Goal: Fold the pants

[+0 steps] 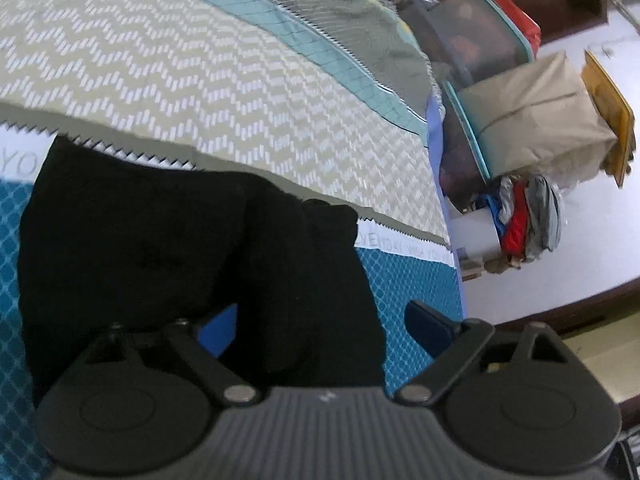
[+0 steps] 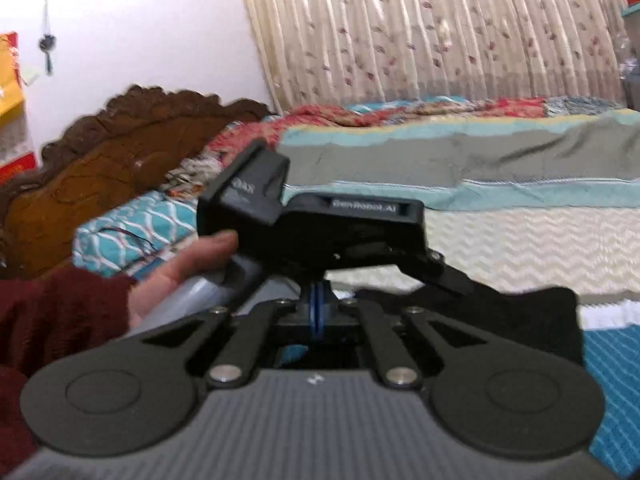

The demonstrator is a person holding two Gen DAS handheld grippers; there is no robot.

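My left claw is spread wide, its blue fingers on either side of a bunched fold of the black pants, which lie on the patterned bedspread. My right claw has its blue pads pressed together just in front of the left one; whether cloth is pinched between them I cannot tell. My left hand holds the other tool.
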